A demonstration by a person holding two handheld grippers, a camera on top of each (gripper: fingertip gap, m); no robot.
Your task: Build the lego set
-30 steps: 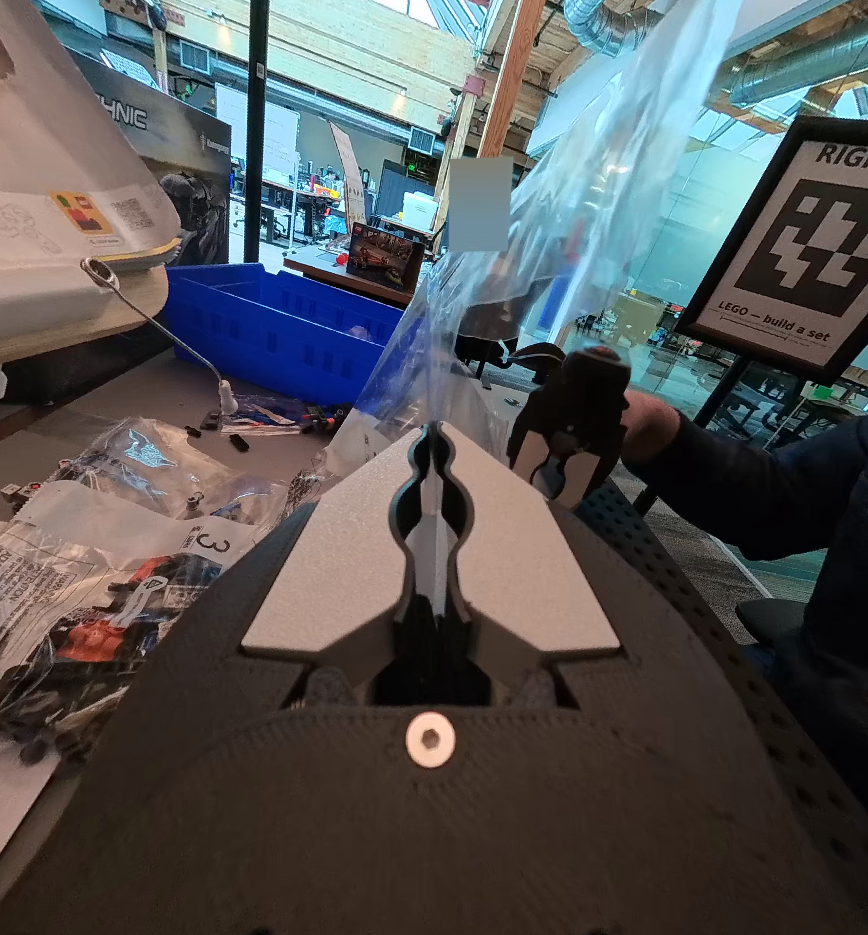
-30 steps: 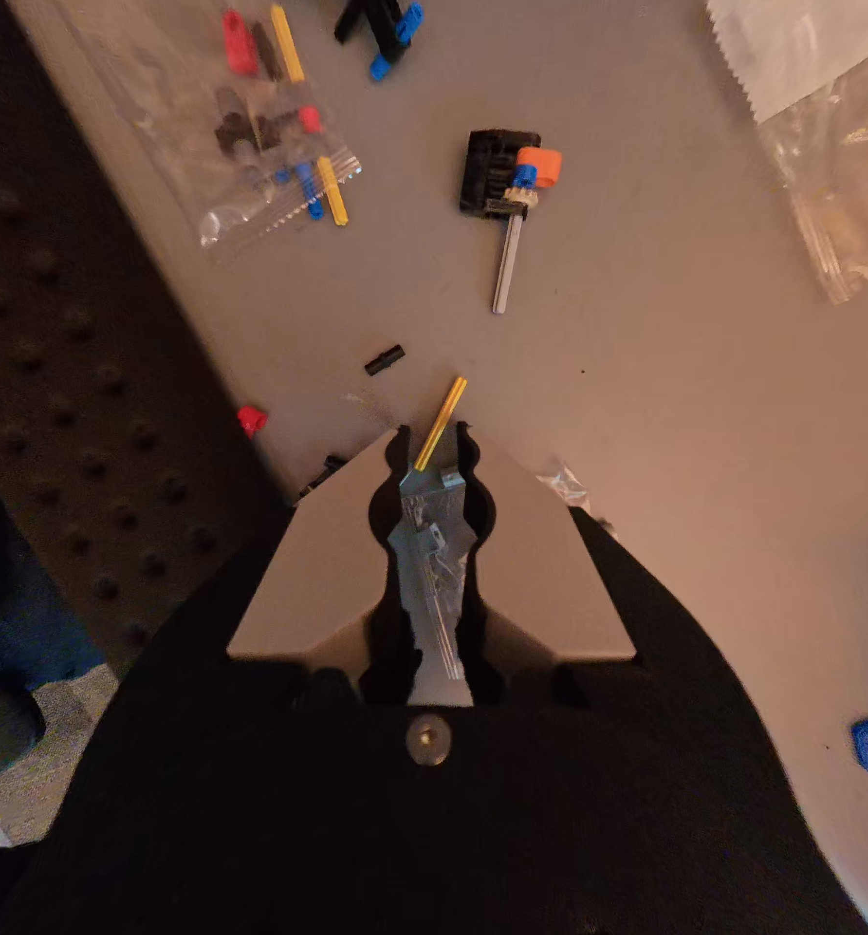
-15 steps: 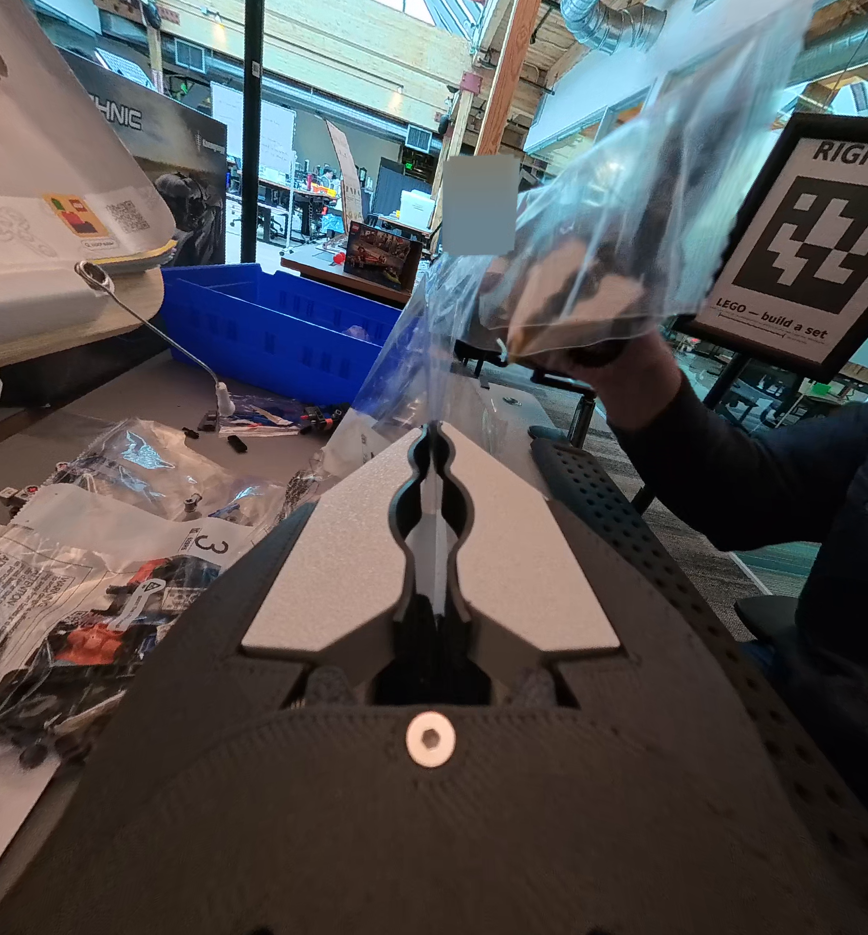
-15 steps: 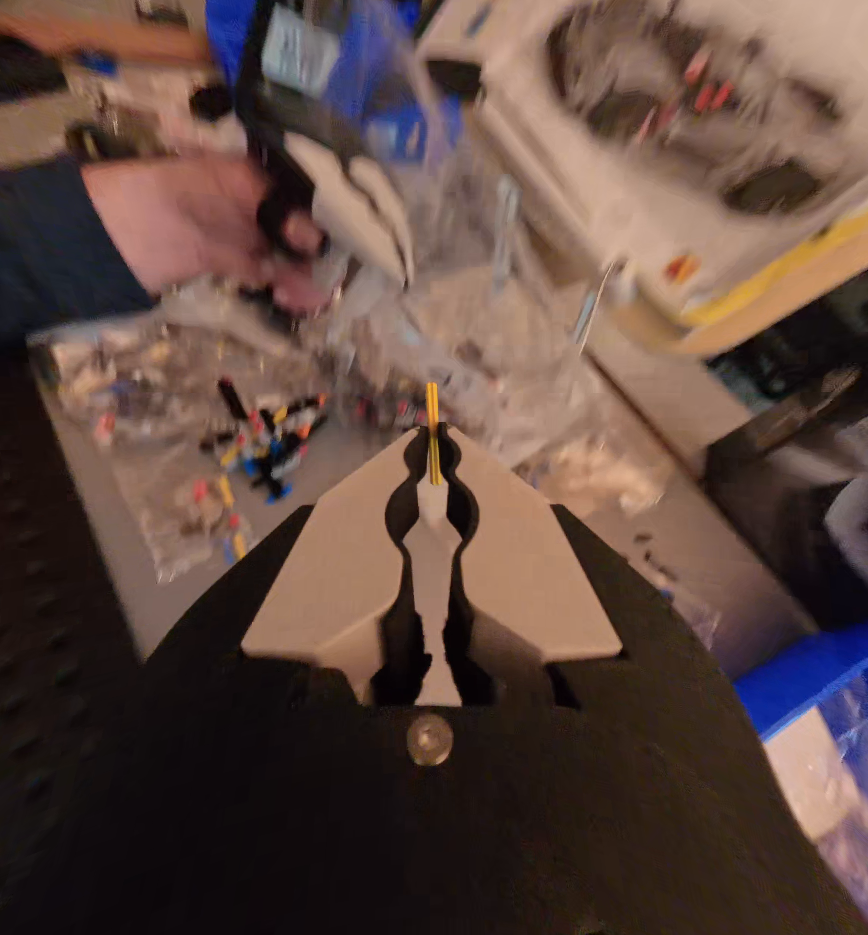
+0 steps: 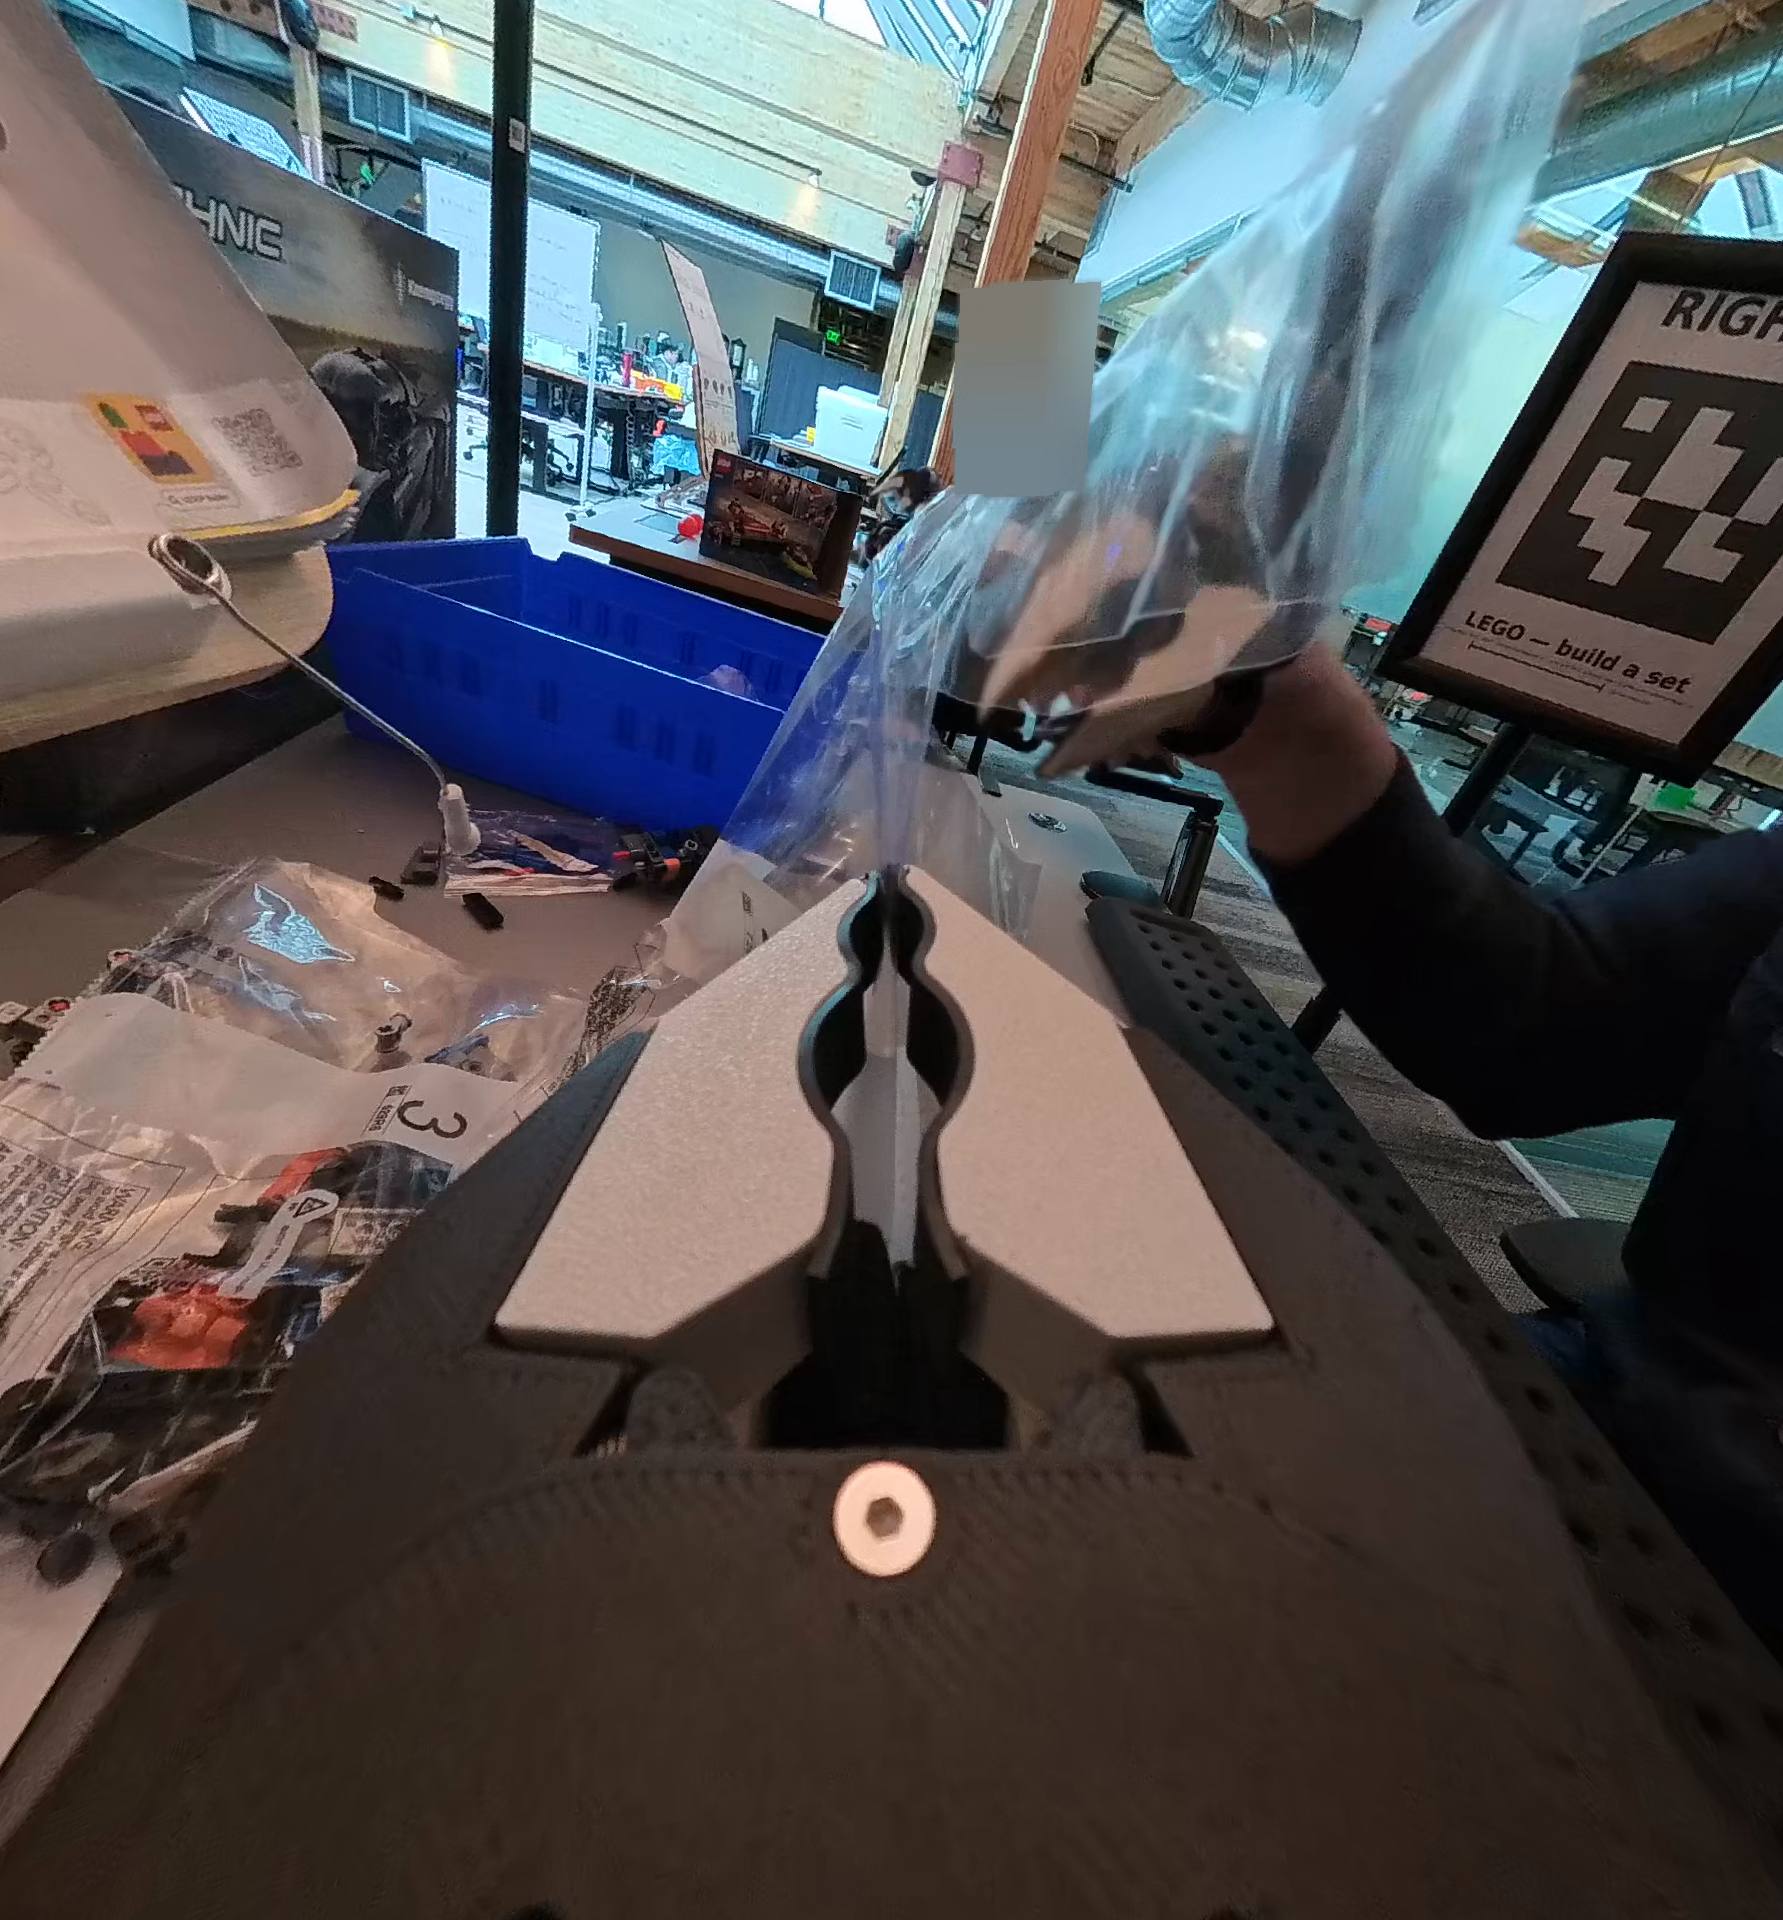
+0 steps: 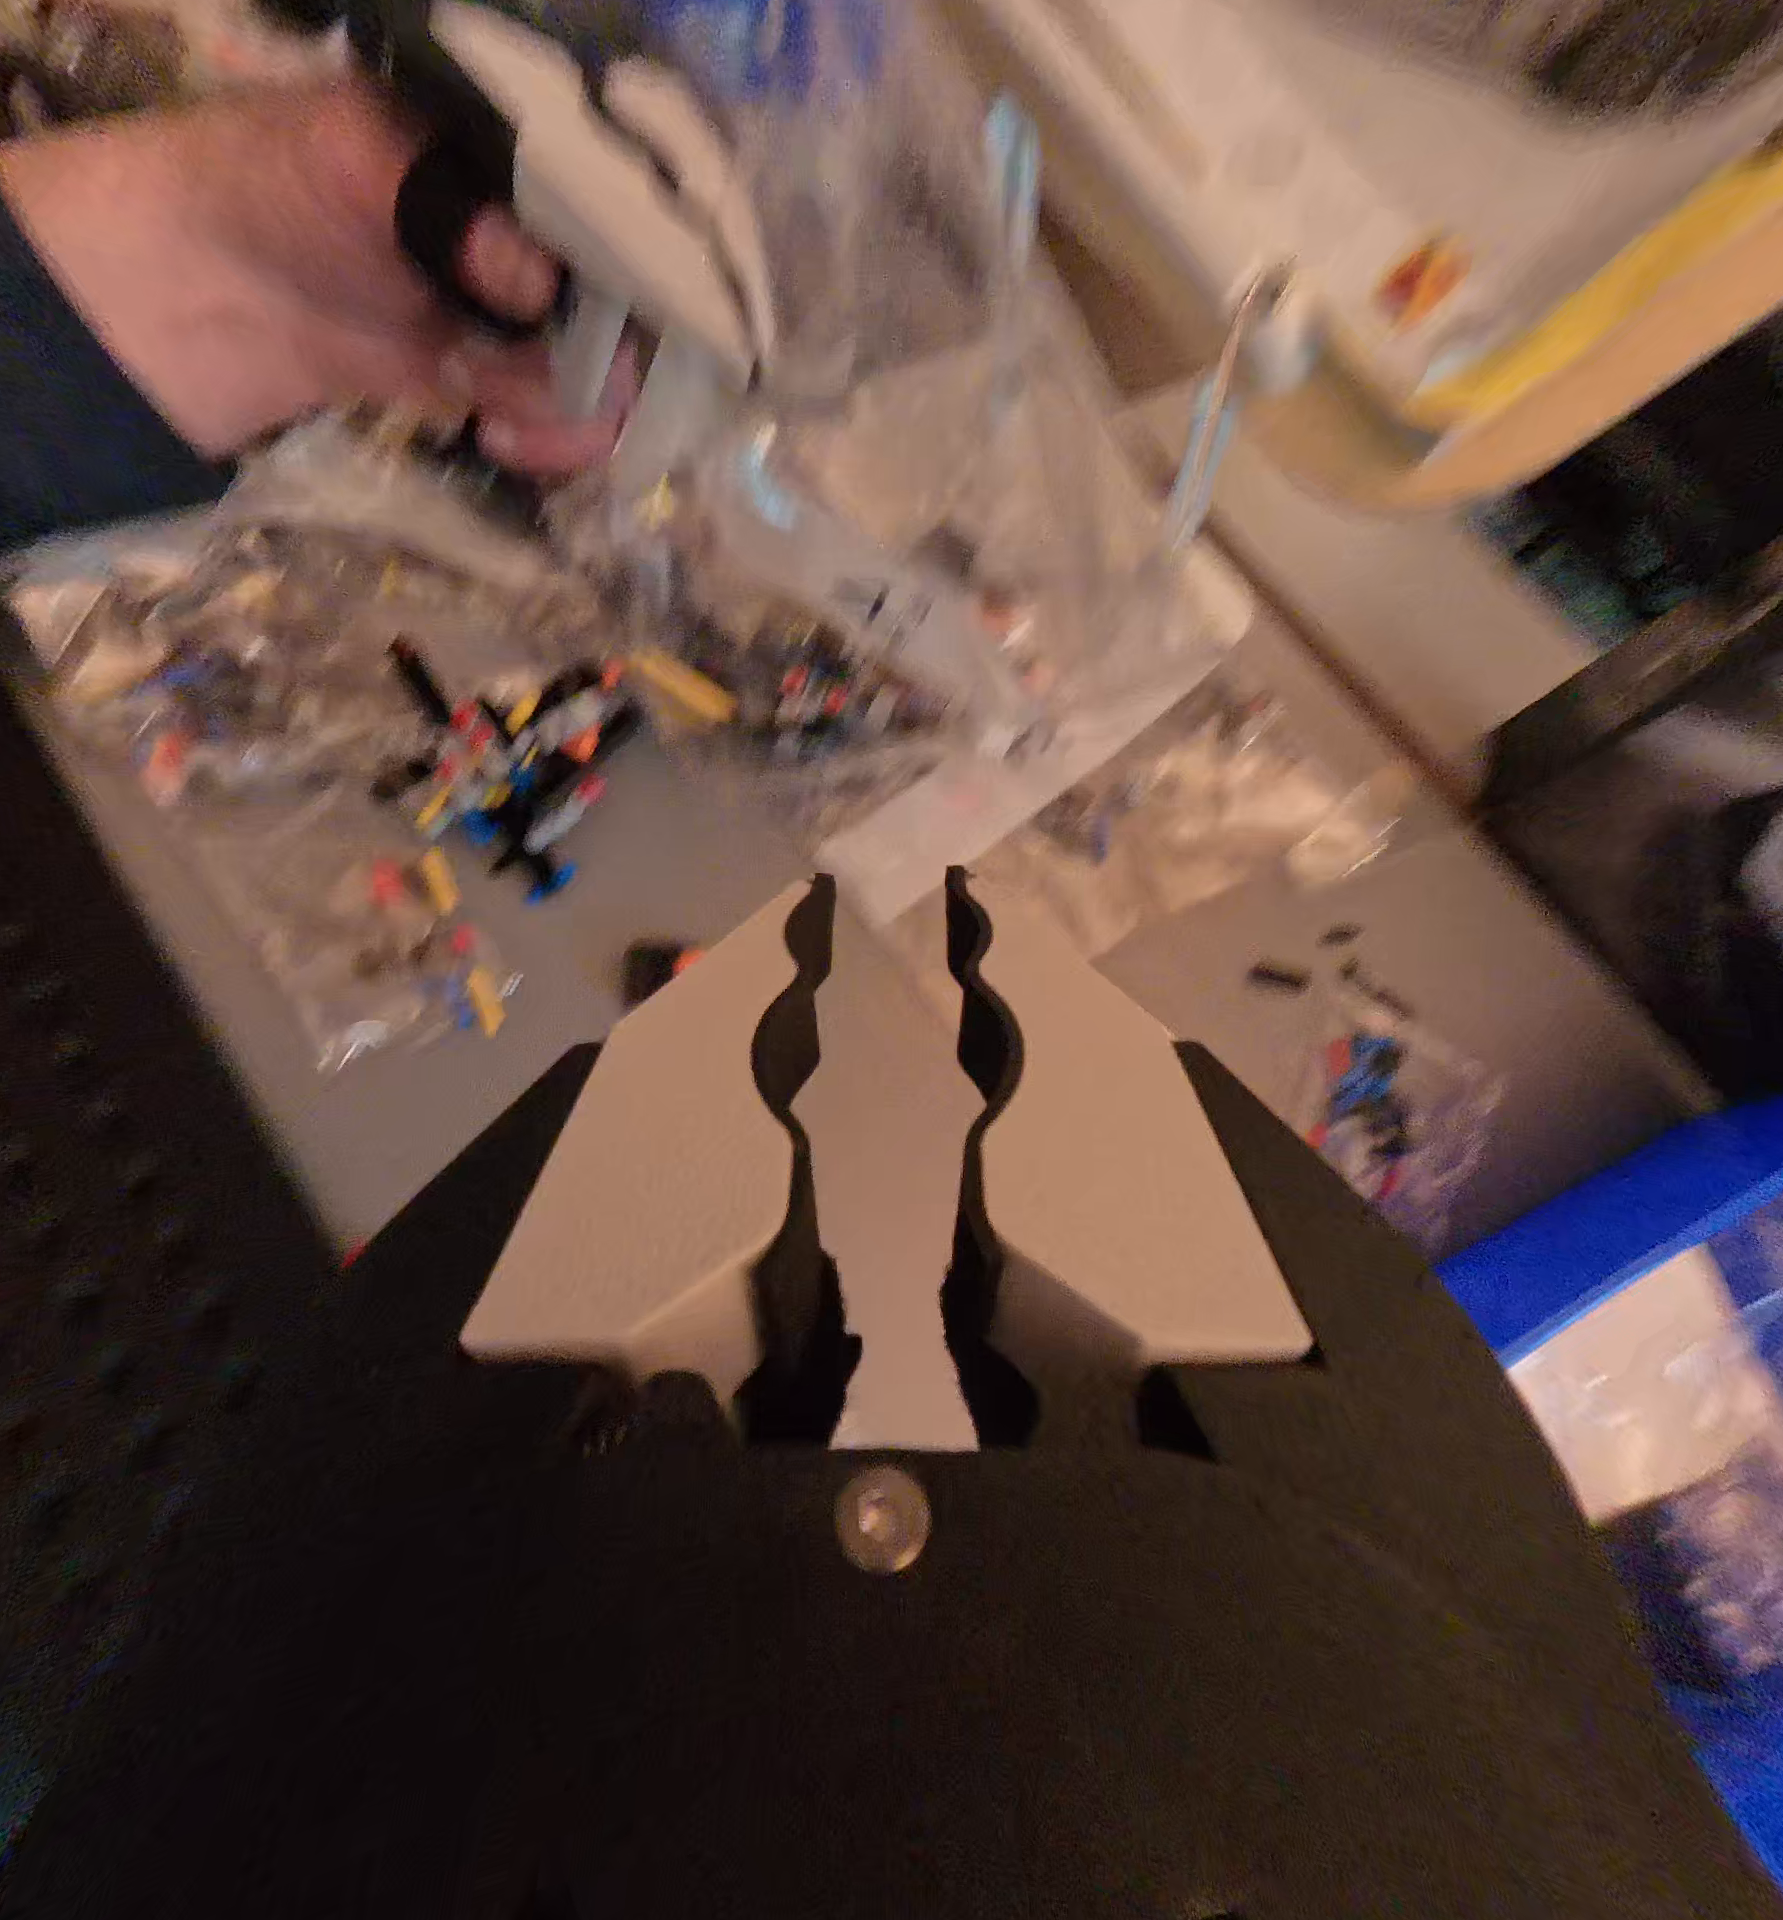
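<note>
Tabletop: clear, seemingly empty bag (image 5: 1126,582)

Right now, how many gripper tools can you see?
2. The left gripper is low in front, shut on the clear plastic bag. The right gripper is open and empty; in the left wrist view it sits behind that bag.

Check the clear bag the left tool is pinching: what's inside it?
The clear plastic bag, shut in the left tool, has the right tool pushed into it, jaws apart, empty. Whether any loose pieces are inside is hidden by glare and blur.
</note>
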